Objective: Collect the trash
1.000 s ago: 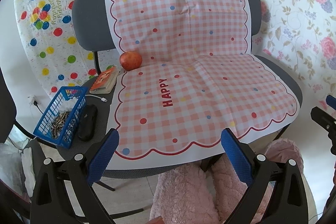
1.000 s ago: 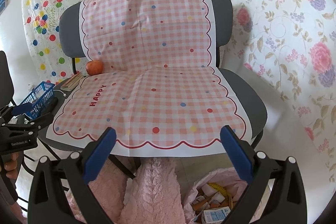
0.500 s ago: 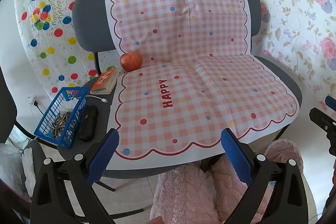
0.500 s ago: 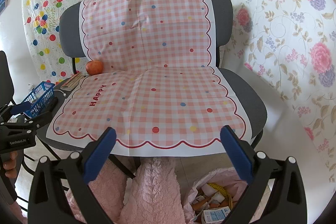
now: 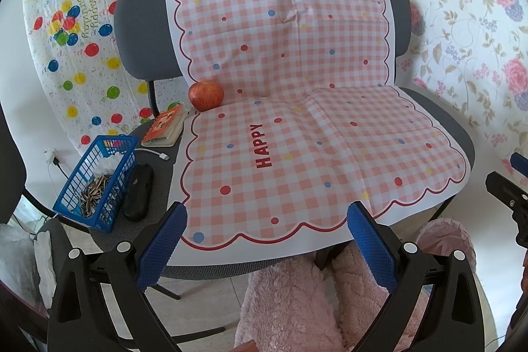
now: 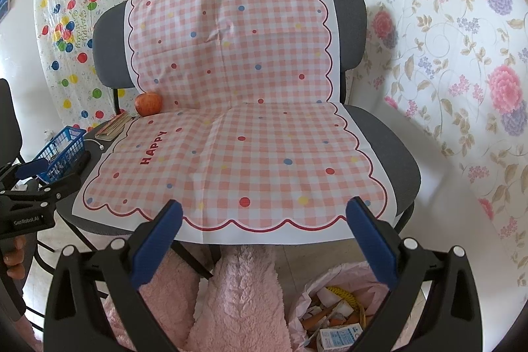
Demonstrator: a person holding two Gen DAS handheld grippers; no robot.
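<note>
A pink-lined trash bag (image 6: pixel 336 312) full of scraps and a small carton sits on the floor below the chair's front right; its pink rim shows in the left wrist view (image 5: pixel 445 236). My left gripper (image 5: pixel 264 240) is open and empty, in front of the seat's front edge. My right gripper (image 6: pixel 264 236) is open and empty, also in front of the seat edge, above the bag. A blue basket (image 5: pixel 99 177) holding sunflower seed shells stands on the seat's left side.
A pink checked "HAPPY" cloth (image 5: pixel 297 127) covers the grey chair (image 6: pixel 392 150). A red apple (image 5: pixel 206 95), a small book (image 5: pixel 165 124), a white cable (image 5: pixel 158 154) and a black case (image 5: pixel 138 192) lie at the left. Pink fluffy legs (image 6: pixel 237 302) are below.
</note>
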